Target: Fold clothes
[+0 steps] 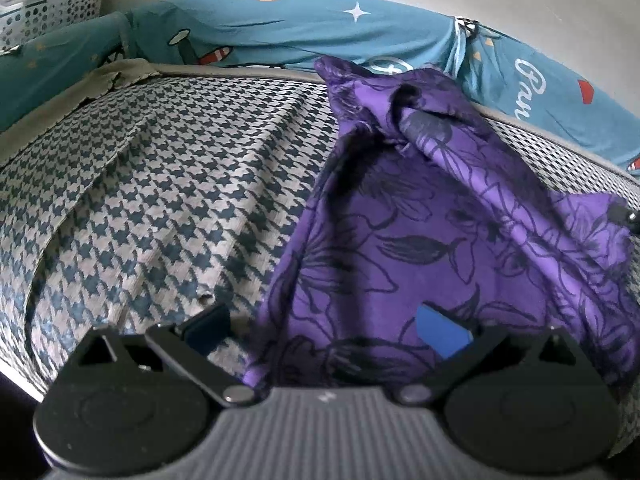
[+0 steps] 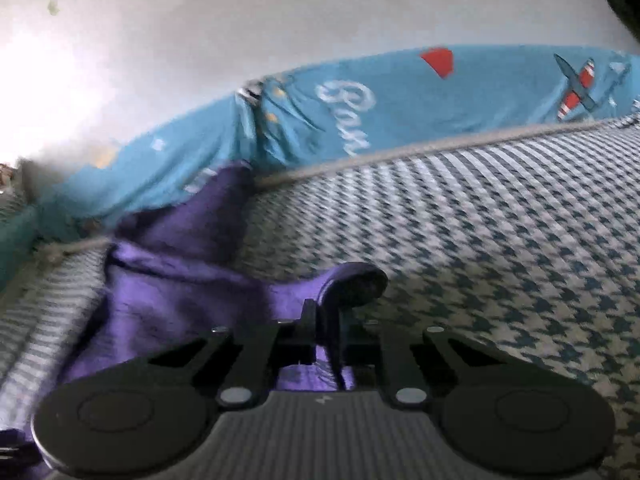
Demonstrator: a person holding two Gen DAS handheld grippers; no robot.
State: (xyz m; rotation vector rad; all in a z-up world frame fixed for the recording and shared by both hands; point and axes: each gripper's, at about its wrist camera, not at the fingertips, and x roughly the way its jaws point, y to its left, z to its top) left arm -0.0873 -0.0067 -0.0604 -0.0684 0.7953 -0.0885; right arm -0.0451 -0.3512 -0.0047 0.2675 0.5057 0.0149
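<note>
My right hand-held gripper [image 2: 325, 330] is pressed together on a thin pinch of the purple floral garment [image 1: 420, 208], and only a small tuck of cloth pokes out past the pads. The garment lies crumpled on the houndstooth bed cover [image 1: 168, 184], bunched toward the far edge of the bed where the blue printed sheet [image 1: 280, 28] runs along the wall. The grip is shallow — if I pull up quickly, the slippery-looking cloth could slide out. My left hand-held gripper [image 1: 324, 330] hangs spread over the near hem, holding nothing, so the cloth has no anchor there. Lifting one side alone could drag the whole garment across the cover — or twist it into a worse heap.
</note>
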